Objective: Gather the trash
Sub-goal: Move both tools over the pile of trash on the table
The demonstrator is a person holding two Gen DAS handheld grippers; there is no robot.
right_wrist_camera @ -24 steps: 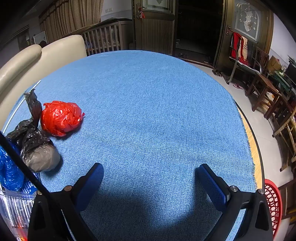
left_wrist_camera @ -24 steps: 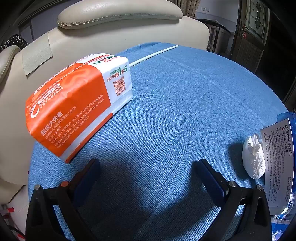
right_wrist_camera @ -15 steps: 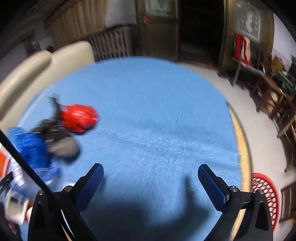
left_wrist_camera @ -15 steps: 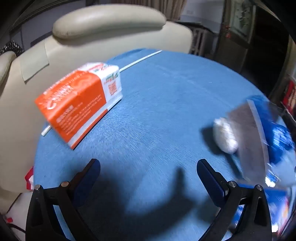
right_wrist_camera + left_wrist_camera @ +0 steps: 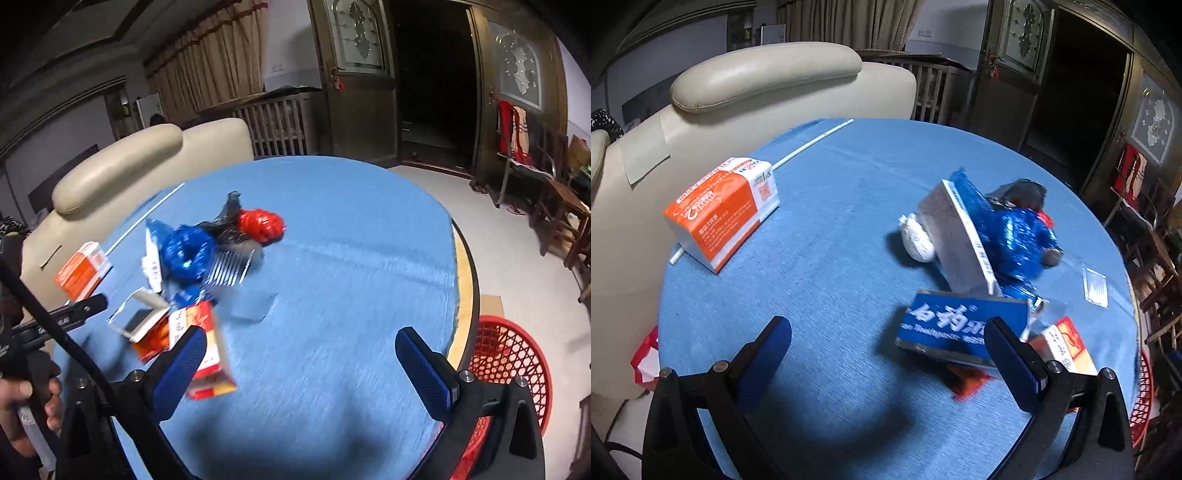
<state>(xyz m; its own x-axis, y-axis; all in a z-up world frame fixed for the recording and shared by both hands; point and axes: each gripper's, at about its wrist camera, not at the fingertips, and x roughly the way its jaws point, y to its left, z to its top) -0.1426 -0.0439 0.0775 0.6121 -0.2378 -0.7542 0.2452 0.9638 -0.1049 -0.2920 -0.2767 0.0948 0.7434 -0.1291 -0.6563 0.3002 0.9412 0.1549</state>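
Your round tabletop with the blue cloth carries everything, and a red basket stands on the floor at its right edge. At the far left lies the orange tissue pack, apart from the rest. The trash pile sits right of the middle: a blue crumpled bag, a blue toothpaste box near you, a red bag, a white paper ball. Your left gripper is spread wide and holds nothing. Your right gripper is also spread, empty, above bare cloth.
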